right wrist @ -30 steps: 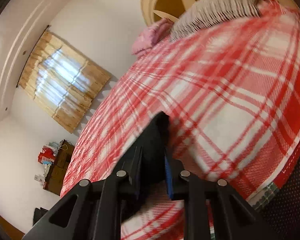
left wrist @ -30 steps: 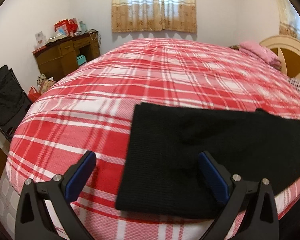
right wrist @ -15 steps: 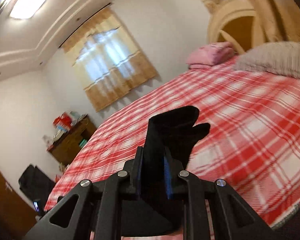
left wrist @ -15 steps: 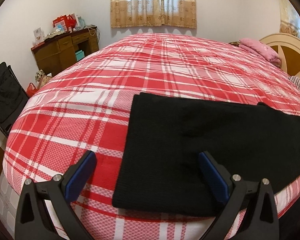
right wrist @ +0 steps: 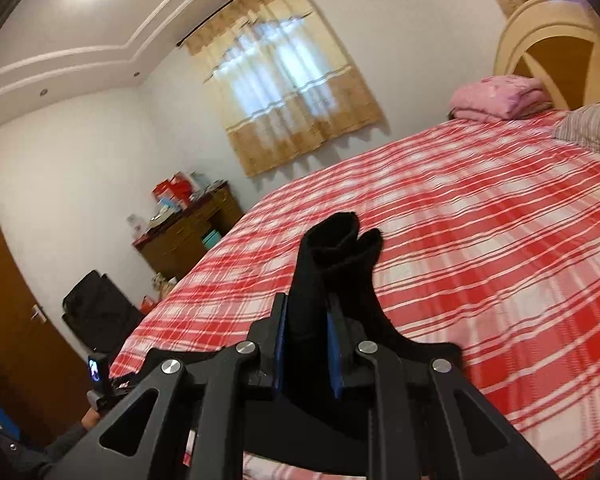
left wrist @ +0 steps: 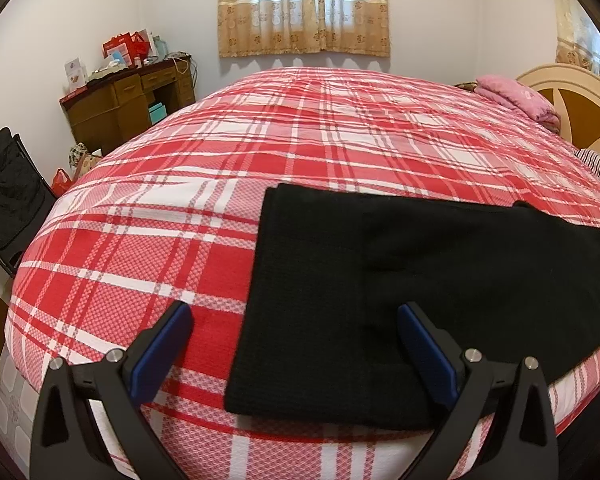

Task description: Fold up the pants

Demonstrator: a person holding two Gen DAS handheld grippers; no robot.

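My left gripper [left wrist: 294, 340] hangs released, its 2 blue pads spread wide over the near left corner of the black pants [left wrist: 400, 280], which lie flat on the near right part of the red plaid bedspread [left wrist: 260, 152]. My right gripper [right wrist: 306, 344] is clenched on a bunched end of the pants [right wrist: 332, 264], lifted above the bed.

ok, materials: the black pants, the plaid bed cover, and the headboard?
Black pants: matte knit-looking fabric, likely cotton or a blend; fine ribbed texture, bunches softly in the shut right gripper.
Plaid bed cover: woven textile, small check weave visible, no sheen.
Headboard: looks like painted wood, cream frame with brown panels and slight gloss; could be laminate.
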